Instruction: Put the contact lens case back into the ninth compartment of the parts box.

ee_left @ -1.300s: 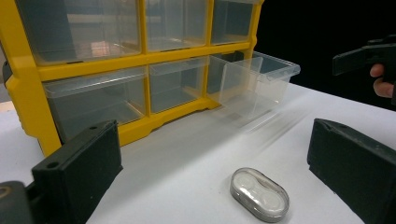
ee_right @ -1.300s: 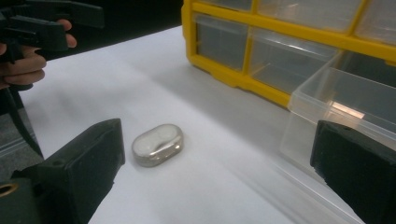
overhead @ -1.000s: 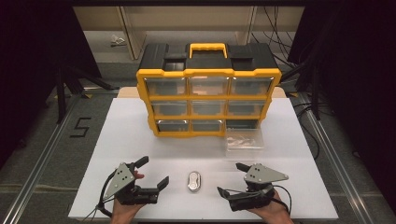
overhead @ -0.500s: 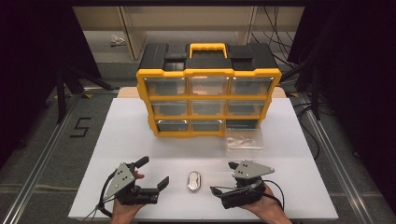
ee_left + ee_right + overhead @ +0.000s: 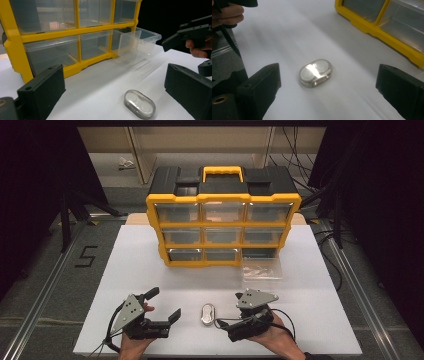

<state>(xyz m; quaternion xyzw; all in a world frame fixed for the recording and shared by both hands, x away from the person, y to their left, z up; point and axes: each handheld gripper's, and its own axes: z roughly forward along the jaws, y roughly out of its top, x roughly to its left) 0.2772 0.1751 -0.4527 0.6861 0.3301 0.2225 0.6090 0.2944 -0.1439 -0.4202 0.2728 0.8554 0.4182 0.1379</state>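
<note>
High view: right gripper (image 5: 226, 323) slides left toward metal case (image 5: 207, 314) | fingers spread, grasping nothing | left gripper (image 5: 165, 311) spread, idle | pickup looks imminent

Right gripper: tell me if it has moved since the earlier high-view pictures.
Yes. The right gripper has slid left across the table toward the metal case, which lies where it did. Its jaws are open.

A taped "5" marks the floor (image 5: 87, 256) left of the table.
</note>
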